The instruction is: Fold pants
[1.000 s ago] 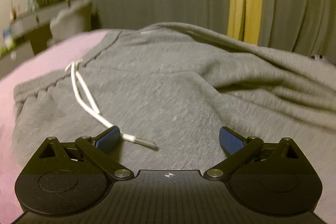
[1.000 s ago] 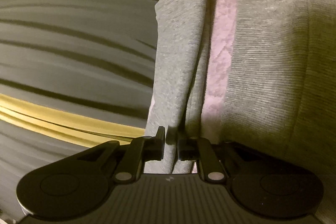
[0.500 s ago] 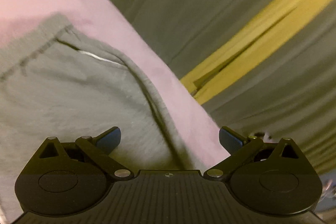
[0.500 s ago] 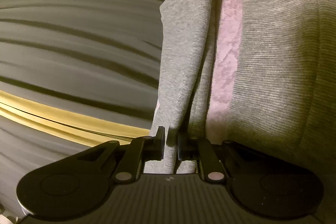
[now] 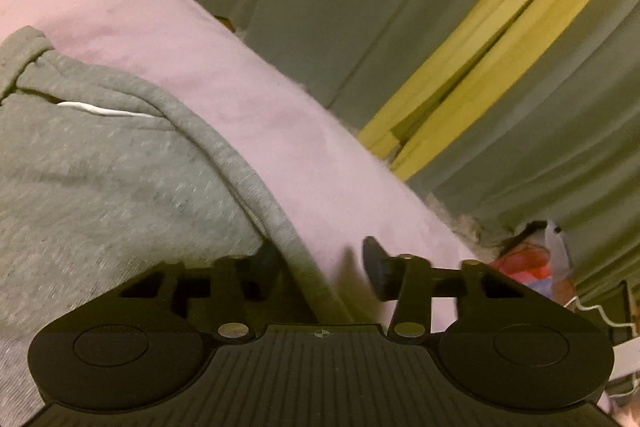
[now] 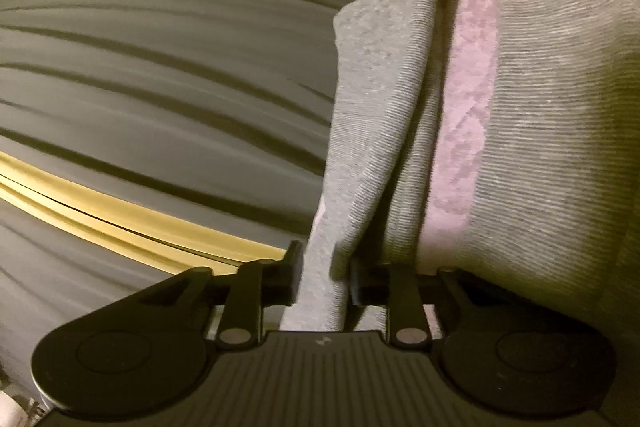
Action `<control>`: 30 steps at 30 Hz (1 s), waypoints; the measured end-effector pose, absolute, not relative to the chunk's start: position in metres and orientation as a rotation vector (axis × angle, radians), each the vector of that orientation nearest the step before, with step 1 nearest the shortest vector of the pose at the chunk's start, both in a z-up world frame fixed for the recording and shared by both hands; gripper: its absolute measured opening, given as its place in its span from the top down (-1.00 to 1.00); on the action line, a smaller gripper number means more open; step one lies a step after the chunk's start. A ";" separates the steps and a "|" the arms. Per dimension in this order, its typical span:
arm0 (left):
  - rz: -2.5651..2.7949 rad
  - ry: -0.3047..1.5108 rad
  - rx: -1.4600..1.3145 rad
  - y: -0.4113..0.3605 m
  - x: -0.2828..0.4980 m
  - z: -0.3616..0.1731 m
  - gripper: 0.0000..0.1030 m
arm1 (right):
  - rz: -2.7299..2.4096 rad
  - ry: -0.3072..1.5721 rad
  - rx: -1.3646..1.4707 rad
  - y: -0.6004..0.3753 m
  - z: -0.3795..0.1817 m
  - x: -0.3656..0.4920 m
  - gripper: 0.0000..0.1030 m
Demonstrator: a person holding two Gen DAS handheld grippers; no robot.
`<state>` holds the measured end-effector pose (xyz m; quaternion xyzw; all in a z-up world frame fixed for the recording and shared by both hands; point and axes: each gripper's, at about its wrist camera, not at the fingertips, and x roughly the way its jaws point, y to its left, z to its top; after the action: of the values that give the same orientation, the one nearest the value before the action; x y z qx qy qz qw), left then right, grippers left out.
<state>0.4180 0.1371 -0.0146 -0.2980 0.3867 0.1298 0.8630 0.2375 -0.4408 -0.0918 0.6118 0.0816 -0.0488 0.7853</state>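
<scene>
In the left wrist view, the left tool (image 5: 320, 263) has its fingers parted on either side of the rolled edge of the grey pants (image 5: 120, 179), not yet clamped on it. A white drawstring (image 5: 100, 110) shows farther up the fabric. The pants lie on a pink bed cover (image 5: 248, 99), with grey and yellow curtains (image 5: 400, 7) behind. In the right wrist view, the right tool (image 6: 323, 277) is clenched on a hanging fold of the pants (image 6: 384, 115), lifted off the cover.

No readable text, labels, brands or numbers in either view.
</scene>
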 end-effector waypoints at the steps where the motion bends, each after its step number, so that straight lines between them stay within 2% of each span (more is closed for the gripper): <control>1: 0.280 0.820 -0.609 0.136 0.420 -0.016 0.61 | -0.104 0.163 1.321 -0.440 -0.091 0.236 0.34; 2: 0.288 0.831 -0.592 0.135 0.420 -0.016 0.77 | -0.108 0.161 1.317 -0.439 -0.092 0.236 0.34; 3: 0.282 0.837 -0.591 0.135 0.419 -0.018 0.82 | -0.113 0.161 1.308 -0.438 -0.092 0.236 0.35; 4: 0.271 0.826 -0.605 0.134 0.412 -0.013 0.85 | -0.123 0.165 1.300 -0.438 -0.092 0.236 0.46; 5: 0.267 0.810 -0.626 0.137 0.403 -0.010 0.86 | -0.141 0.179 1.289 -0.437 -0.092 0.235 0.74; 6: 0.258 0.795 -0.645 0.139 0.396 -0.007 0.86 | -0.164 0.202 1.277 -0.437 -0.092 0.235 0.93; 9: 0.222 0.748 -0.645 0.141 0.370 0.017 0.87 | -0.165 0.206 1.246 -0.434 -0.081 0.232 0.92; 13: 0.146 0.675 -0.654 0.150 0.317 0.063 0.86 | -0.111 0.150 1.137 -0.428 -0.034 0.213 0.92; 19: 0.025 0.590 -0.640 0.158 0.199 0.106 0.86 | -0.078 0.057 1.081 -0.425 0.035 0.127 0.92; 24: 0.037 0.647 -0.637 0.155 0.109 0.078 0.86 | -0.148 0.228 0.988 -0.417 0.051 0.042 0.92; 30: 0.119 0.772 -0.675 0.163 0.070 0.021 0.85 | -0.217 0.478 1.014 -0.403 0.029 0.001 0.91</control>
<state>0.0697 0.1630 0.0214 -0.3227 0.3689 0.0569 0.8698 0.0008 -0.4030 0.0293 0.4799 0.2263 -0.1026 0.8414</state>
